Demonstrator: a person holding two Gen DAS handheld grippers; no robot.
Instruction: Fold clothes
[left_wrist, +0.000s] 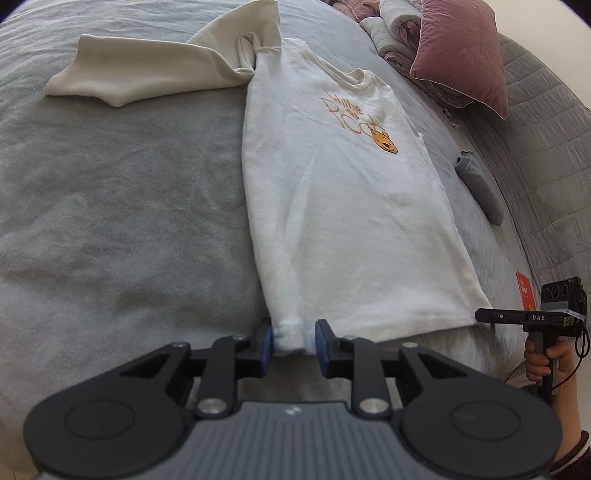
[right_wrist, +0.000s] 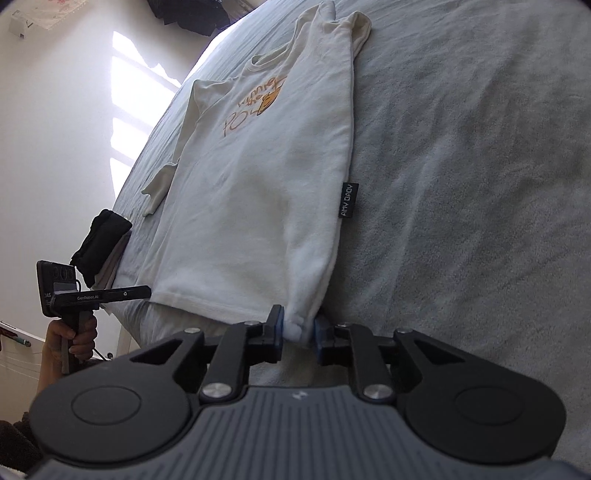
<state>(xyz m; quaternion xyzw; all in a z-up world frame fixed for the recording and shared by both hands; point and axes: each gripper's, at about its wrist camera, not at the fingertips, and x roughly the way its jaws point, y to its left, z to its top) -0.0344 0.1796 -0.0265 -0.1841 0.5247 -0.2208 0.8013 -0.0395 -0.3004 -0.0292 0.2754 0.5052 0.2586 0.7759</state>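
Note:
A white long-sleeved top (left_wrist: 332, 203) with an orange bear print lies flat, front up, on the grey bed cover (left_wrist: 110, 221). One sleeve (left_wrist: 147, 74) is spread out to the left. My left gripper (left_wrist: 293, 339) stands at the near left hem corner, whose bunched cloth sits between the slightly parted blue pads (left_wrist: 266, 334); the jaws are open. My right gripper (right_wrist: 299, 332) stands the same way at the other hem corner of the top (right_wrist: 251, 184), open, with the bunched corner between its pads. Each gripper shows in the other's view, the right gripper (left_wrist: 532, 317) and the left gripper (right_wrist: 99, 295), each held by a hand.
A pink pillow (left_wrist: 461, 55) and crumpled bedding lie at the head of the bed. A small grey folded item (left_wrist: 480, 192) and a red card (left_wrist: 524, 291) lie near the right edge. Black cloth (right_wrist: 103, 240) sits at the bed's side. A black label (right_wrist: 349, 199) sticks out of the top's seam.

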